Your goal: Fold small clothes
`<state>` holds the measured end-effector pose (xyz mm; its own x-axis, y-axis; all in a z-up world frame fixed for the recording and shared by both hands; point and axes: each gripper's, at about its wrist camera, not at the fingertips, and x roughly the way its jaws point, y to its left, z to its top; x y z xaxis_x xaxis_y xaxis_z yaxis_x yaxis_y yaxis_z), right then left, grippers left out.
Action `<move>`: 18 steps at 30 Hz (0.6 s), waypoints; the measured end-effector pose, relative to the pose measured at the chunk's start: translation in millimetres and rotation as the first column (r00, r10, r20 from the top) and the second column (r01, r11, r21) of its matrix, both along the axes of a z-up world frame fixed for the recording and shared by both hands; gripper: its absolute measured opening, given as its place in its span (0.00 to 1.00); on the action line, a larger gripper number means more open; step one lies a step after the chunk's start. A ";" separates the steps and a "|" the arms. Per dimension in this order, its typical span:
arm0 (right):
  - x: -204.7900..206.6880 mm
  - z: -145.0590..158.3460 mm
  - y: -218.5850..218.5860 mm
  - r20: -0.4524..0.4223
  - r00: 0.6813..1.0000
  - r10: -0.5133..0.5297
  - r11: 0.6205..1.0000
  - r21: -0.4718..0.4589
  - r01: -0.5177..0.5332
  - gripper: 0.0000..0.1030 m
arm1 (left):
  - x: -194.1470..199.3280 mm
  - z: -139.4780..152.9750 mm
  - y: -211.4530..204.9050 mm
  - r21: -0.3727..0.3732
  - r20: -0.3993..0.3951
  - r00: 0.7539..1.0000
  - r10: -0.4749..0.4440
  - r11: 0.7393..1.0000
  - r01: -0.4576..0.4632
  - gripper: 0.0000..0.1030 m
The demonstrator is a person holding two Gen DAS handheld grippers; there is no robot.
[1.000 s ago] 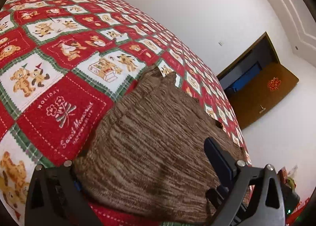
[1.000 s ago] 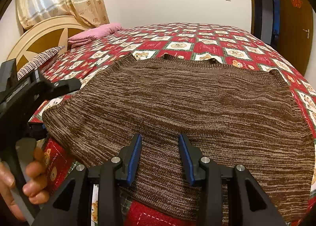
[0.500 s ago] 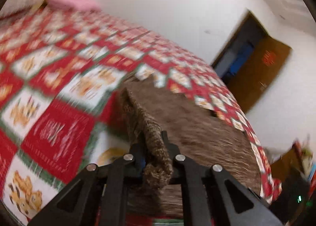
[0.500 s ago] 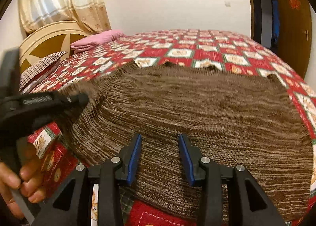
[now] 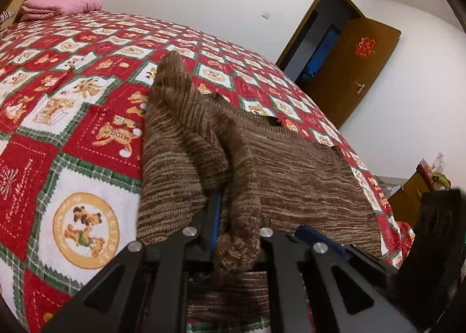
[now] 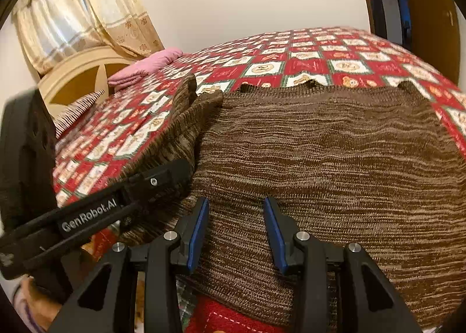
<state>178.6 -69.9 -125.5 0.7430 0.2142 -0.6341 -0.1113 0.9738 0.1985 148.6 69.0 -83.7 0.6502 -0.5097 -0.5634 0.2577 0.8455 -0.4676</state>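
1 brown knit sweater (image 6: 320, 164) is lying flat on the patterned bedspread (image 5: 72, 135), with open quilt beyond its far edge. The left gripper (image 5: 236, 216) is clamping a raised fold of the sweater's left edge. The right gripper (image 6: 234, 231) is hovering part open over the near hem, gripping nothing. The hem under the fingers is hidden, possibly bunched.
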 end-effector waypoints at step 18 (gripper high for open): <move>158.0 26.0 62.1 -0.199 0.919 0.339 0.938 0.148 -0.314 0.68 | -4.1 -3.7 3.4 -0.059 -0.005 1.000 -0.005 0.998 0.005 0.10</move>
<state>336.6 -7.9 -99.5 0.4656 0.4995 -0.7306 -0.3609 0.8609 0.3586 144.5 72.4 -87.4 0.6447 -0.5454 -0.5357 0.2593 0.8152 -0.5179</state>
